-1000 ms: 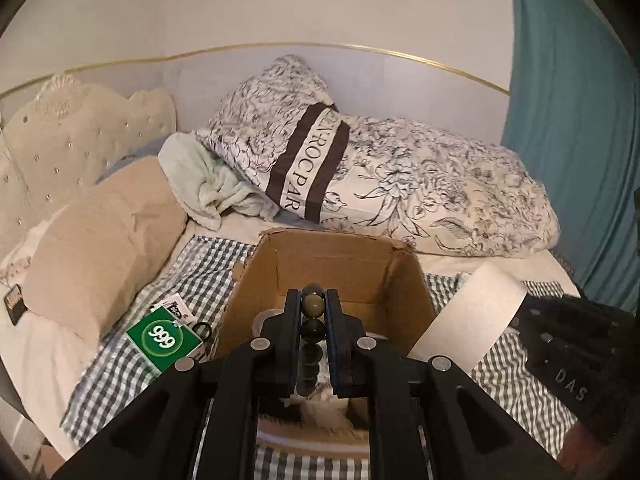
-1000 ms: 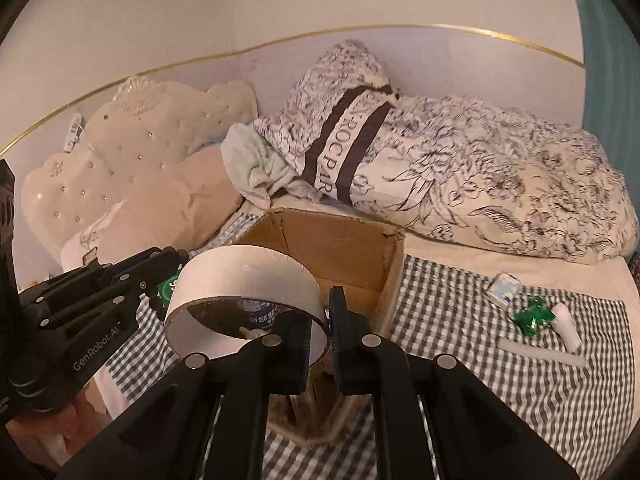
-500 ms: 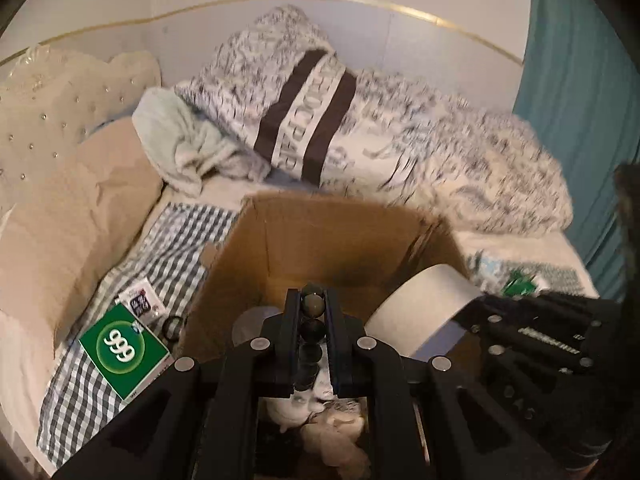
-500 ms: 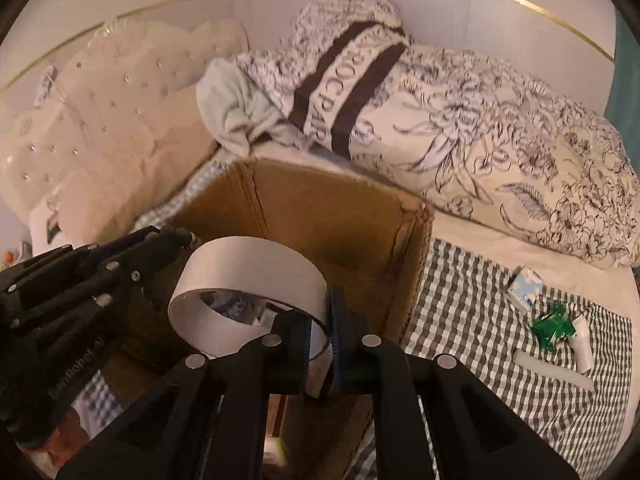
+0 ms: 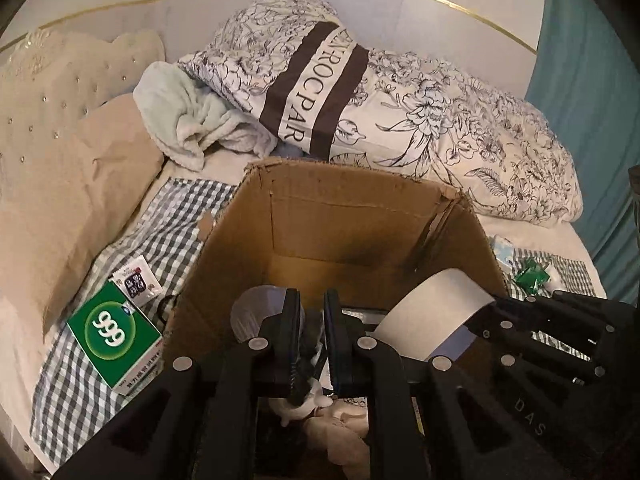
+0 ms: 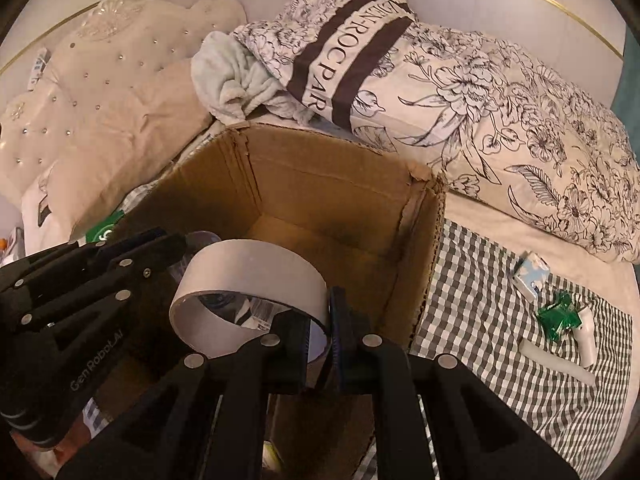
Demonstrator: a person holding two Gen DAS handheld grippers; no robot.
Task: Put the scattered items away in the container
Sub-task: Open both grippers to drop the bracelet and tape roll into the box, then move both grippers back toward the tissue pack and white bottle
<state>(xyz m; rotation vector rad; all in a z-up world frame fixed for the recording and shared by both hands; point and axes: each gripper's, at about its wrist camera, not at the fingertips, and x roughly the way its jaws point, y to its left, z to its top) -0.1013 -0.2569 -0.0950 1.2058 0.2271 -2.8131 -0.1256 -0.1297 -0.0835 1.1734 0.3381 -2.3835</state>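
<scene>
We hold 2 grippers over an open cardboard box (image 5: 360,216) that sits on a checked cloth (image 6: 480,292) spread on a bed. Our left gripper (image 5: 307,312) points down into the box with its jaws opening; between them, lower down, we see something dark and slim, but we cannot tell whether the pads press on it. Our right gripper (image 6: 320,320) reaches in from the right side, its jaws opening too, with the wall of a white ring of tape (image 6: 248,276) between its fingers; the ring hangs inside the box mouth. At the box bottom lie pale items (image 5: 340,424) we cannot make out. Left of the box a green 999 packet (image 5: 114,334) lies on the cloth beside a small sachet (image 5: 136,280). To the right lie a green wrapper (image 6: 558,316), a white tube (image 6: 586,336), a white stick (image 6: 556,366) and a pale blue packet (image 6: 532,274).
</scene>
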